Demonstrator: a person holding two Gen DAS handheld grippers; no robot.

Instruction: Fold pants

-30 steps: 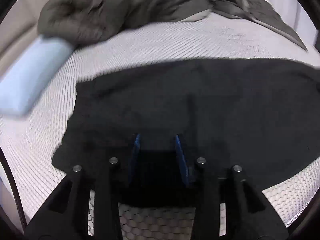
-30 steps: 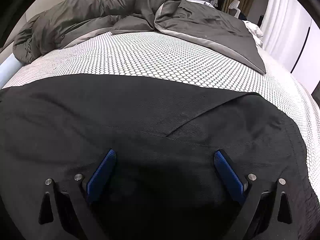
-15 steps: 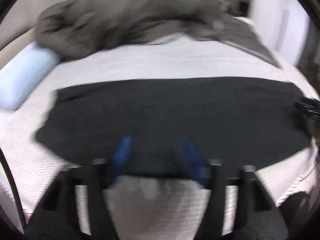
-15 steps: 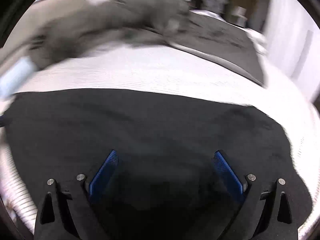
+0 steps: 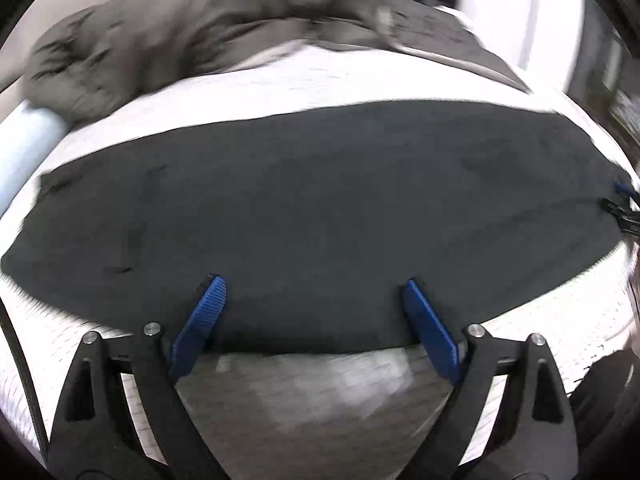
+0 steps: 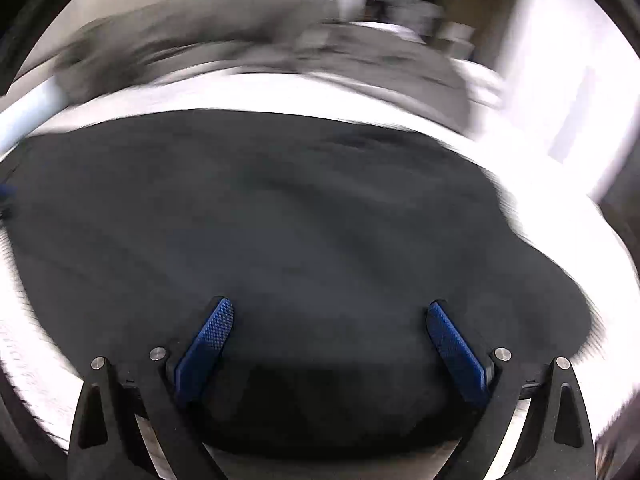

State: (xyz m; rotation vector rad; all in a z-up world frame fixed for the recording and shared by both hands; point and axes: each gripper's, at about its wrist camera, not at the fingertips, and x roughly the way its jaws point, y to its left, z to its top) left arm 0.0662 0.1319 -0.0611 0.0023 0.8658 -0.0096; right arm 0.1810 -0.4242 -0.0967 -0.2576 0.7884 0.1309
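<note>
Black pants [image 5: 312, 208] lie flat in a long band across a white patterned bed. My left gripper [image 5: 312, 292] hangs over the near edge of the pants; its jaws are opening wide, with only the flat fabric below and nothing pinched between the blue pads [image 5: 200, 320]. In the right wrist view the pants [image 6: 280, 216] fill the middle, blurred. My right gripper [image 6: 328, 316] stands open above the cloth, its blue pads [image 6: 456, 344] far apart and holding nothing. The other gripper shows as a small dark and blue shape [image 5: 622, 204] at the pants' right end.
A crumpled grey duvet [image 5: 180, 28] is heaped along the far side of the bed. A pale blue pillow [image 5: 28, 148] lies at the far left. White mattress [image 5: 560, 320] shows near the front right edge. Both views are blurred.
My left gripper has let go of the pants' edge and spread its jaws wide, pulling back toward the near side. The right gripper stayed open and swept sideways across the pants.
</note>
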